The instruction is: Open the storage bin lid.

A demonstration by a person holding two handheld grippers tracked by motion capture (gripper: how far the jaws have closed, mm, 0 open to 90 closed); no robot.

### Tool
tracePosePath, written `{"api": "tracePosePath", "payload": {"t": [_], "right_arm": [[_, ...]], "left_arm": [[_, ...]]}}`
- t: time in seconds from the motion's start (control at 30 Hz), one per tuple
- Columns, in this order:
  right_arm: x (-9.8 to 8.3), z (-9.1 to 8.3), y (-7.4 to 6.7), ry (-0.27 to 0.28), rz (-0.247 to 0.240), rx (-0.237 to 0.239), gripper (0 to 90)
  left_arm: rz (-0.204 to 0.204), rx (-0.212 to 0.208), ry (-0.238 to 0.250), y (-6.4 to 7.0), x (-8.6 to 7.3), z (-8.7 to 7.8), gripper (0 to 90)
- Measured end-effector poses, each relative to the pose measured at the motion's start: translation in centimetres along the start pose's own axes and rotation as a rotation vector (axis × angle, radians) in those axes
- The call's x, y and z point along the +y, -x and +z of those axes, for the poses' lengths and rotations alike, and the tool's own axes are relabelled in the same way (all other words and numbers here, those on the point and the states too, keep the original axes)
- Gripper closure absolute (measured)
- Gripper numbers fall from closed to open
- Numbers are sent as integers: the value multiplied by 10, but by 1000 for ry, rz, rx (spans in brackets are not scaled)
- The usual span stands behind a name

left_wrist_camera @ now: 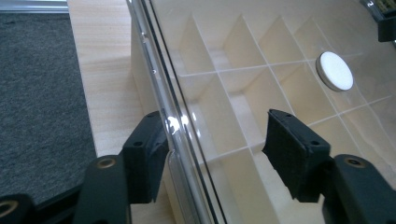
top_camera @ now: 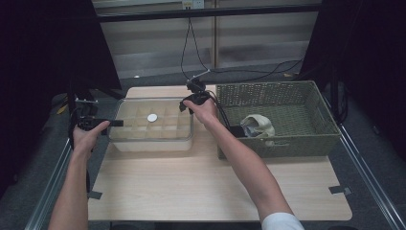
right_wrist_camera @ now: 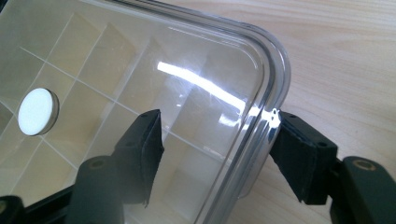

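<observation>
A clear-lidded box with a grid of compartments stands at the table's back left, a white disc on its lid. My left gripper is at the box's left side. In the left gripper view its jaws straddle the lid's edge, one outside by the rim, one over the lid, with a gap. My right gripper is at the box's far right corner. There its jaws straddle the lid's rounded corner, the outer jaw at the rim. The disc lies beyond both.
A woven basket stands to the right of the box with a beige cloth in it. The wooden table stretches toward the person. Cables run behind the box, and dark frames and rails flank the table.
</observation>
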State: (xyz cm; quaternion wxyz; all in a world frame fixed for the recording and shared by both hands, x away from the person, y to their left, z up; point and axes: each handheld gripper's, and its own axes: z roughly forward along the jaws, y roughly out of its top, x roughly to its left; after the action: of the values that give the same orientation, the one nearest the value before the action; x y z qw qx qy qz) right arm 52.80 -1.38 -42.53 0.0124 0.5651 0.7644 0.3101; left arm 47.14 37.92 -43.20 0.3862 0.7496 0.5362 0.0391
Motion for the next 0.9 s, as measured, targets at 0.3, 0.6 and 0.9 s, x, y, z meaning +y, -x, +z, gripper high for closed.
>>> {"api": "tracePosePath", "payload": {"t": [0.3, 0.6, 0.9], "right_arm": [[1, -11, 0, 36, 26, 1, 440], [1, -24, 9, 73, 76, 63, 568], [-1, -33, 13, 112, 104, 105, 619]], "left_arm": [[-1, -4, 34, -1, -1, -6, 475], [1, -14, 61, -4, -4, -9, 531], [-15, -33, 97, -6, -4, -16, 597]]}}
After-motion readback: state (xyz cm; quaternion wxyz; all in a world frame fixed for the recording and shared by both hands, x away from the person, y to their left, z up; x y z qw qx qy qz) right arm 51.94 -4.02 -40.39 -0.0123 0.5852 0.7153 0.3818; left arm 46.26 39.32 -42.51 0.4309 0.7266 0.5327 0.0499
